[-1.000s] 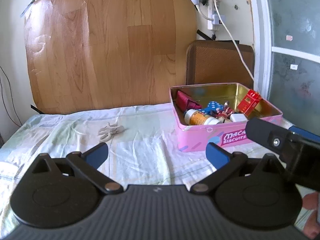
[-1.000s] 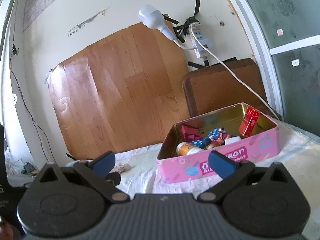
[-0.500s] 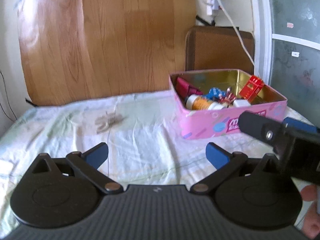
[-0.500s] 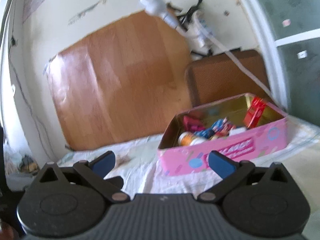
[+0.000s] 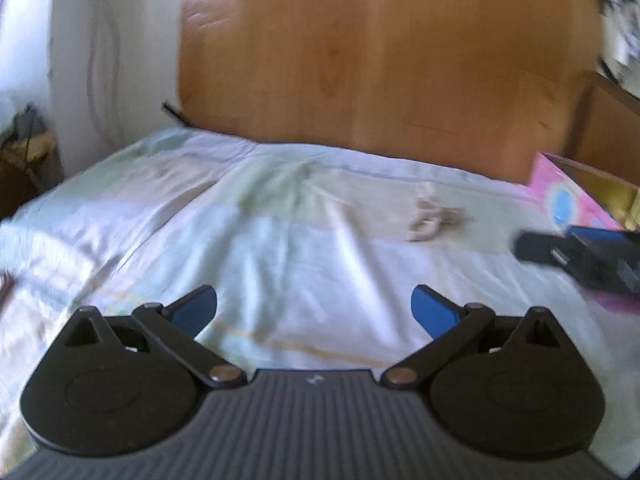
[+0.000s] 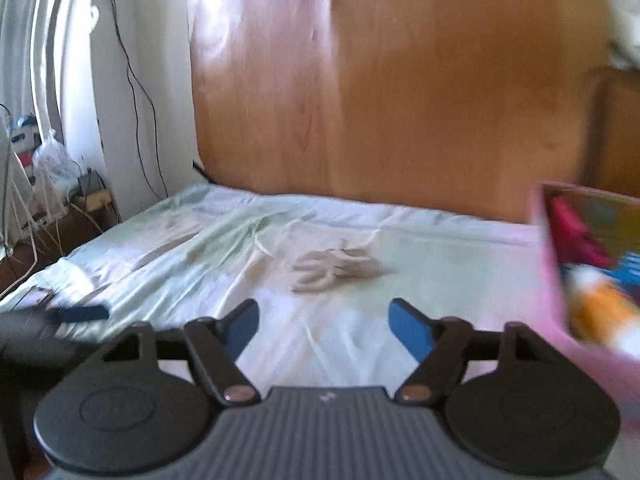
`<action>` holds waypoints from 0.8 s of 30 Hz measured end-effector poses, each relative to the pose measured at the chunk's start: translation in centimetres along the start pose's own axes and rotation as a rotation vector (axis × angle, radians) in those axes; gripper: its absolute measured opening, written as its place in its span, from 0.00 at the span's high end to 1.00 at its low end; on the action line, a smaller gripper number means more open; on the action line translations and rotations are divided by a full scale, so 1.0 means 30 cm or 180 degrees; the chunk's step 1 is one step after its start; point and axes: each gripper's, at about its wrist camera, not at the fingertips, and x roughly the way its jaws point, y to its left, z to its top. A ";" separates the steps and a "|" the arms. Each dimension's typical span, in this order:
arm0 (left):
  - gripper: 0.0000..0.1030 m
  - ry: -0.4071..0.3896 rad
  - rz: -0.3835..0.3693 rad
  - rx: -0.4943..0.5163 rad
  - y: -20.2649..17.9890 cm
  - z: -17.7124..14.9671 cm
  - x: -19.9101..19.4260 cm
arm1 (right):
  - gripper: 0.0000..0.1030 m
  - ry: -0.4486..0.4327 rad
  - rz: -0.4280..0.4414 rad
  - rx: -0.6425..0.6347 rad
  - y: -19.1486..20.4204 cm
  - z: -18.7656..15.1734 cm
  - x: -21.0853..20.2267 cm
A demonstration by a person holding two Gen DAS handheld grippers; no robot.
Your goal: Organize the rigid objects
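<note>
- Pale toy figure (image 6: 334, 270), small, off-white, blurred; lies alone on the wrinkled light sheet (image 6: 224, 248), out ahead of the right gripper (image 6: 324, 326) and a little left of its centre line. Nothing touches it.
- Same figure in left wrist view (image 5: 430, 218): ahead and to the right of the left gripper (image 5: 314, 310).
- Right gripper: blue fingers spread wide, nothing between them.
- Left gripper: fingers spread wide, likewise bare.
- Pink tin (image 6: 576, 312) at right edge of the sheet, open top; red, blue, orange and white items inside, too blurred to name.
- Wooden board (image 6: 400, 80) stands against the wall behind the bed.
</note>
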 end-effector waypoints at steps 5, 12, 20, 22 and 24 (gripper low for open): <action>0.02 -0.0023 -0.0065 -0.0447 0.067 -0.001 0.002 | 0.21 0.0170 -0.0102 -0.0076 0.010 0.129 0.271; 0.02 -0.0145 -0.0156 -0.0335 0.044 -0.007 -0.027 | 0.66 0.0658 -0.0044 -0.0213 -0.004 0.121 0.421; 0.02 -0.0142 -0.0465 -0.0371 0.042 -0.008 -0.049 | 0.66 0.0506 0.0427 -0.0327 -0.029 -0.122 -0.037; 0.03 -0.0011 -0.0769 -0.0426 0.012 -0.012 -0.065 | 0.66 0.0402 0.0452 -0.0256 -0.064 -0.197 -0.166; 0.04 0.0116 -0.1130 -0.0387 -0.045 -0.014 -0.083 | 0.66 0.0301 0.0346 -0.0136 -0.111 -0.256 -0.271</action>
